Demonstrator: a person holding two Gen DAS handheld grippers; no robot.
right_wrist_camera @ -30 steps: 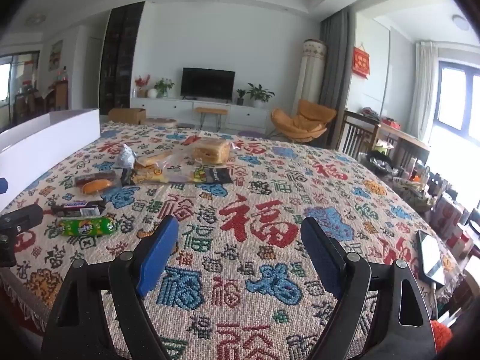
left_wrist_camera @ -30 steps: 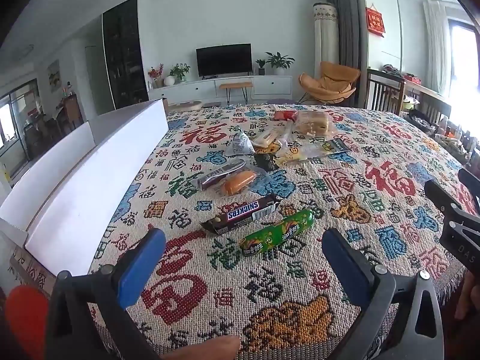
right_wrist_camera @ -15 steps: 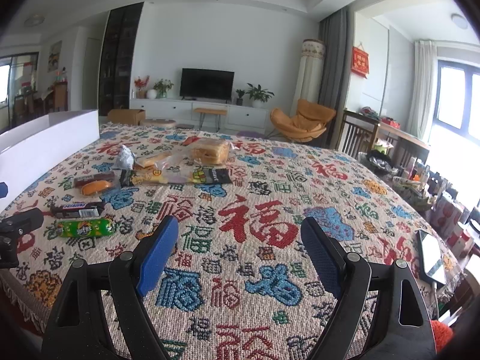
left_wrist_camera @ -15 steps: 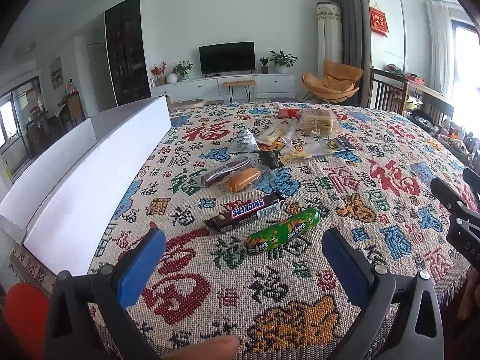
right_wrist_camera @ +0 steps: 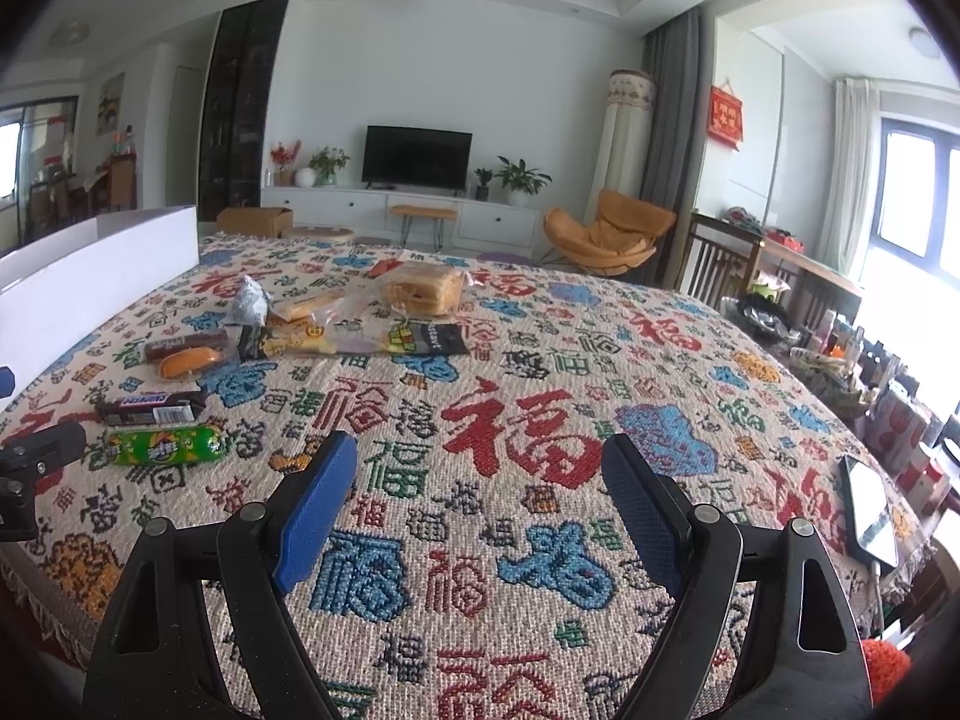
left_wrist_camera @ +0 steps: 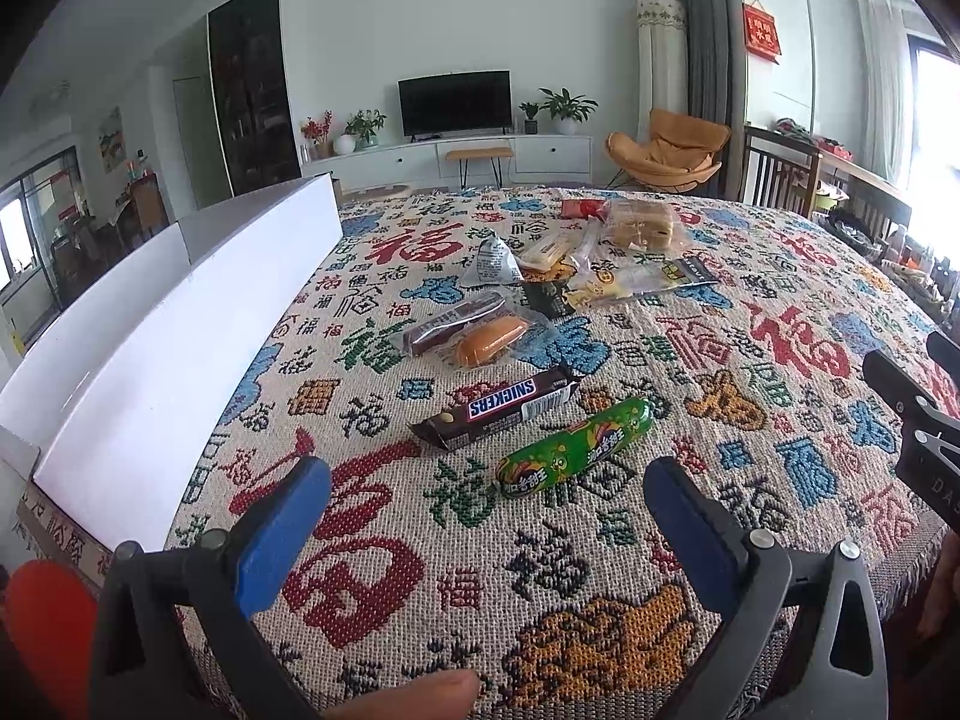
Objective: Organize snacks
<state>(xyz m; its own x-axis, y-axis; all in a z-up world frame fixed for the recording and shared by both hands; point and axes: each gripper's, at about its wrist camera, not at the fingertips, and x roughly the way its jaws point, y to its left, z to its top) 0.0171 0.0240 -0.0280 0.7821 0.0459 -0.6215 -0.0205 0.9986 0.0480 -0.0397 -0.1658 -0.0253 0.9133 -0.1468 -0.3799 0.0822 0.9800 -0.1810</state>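
Observation:
Several snacks lie on the patterned tablecloth (left_wrist_camera: 750, 372). Nearest my left gripper (left_wrist_camera: 486, 510) are a green sausage stick (left_wrist_camera: 576, 447) and a Snickers bar (left_wrist_camera: 501, 405); both also show in the right wrist view, the stick (right_wrist_camera: 168, 447) and the bar (right_wrist_camera: 150, 408). Beyond lie a dark bar (left_wrist_camera: 453, 321), an orange bun (left_wrist_camera: 489, 339), a silver packet (left_wrist_camera: 495, 258) and bagged bread (left_wrist_camera: 639, 222). A white open box (left_wrist_camera: 180, 324) stands at the left. My left gripper is open and empty, just short of the green stick. My right gripper (right_wrist_camera: 480, 504) is open and empty over the cloth.
A phone (right_wrist_camera: 870, 510) lies near the table's right edge. The right gripper's body (left_wrist_camera: 924, 426) shows at the right edge of the left wrist view. Chairs and a cluttered side table (right_wrist_camera: 840, 342) stand beyond the right side.
My left gripper has edged forward toward the green stick and the Snickers bar. The right gripper has barely moved. Both stay open.

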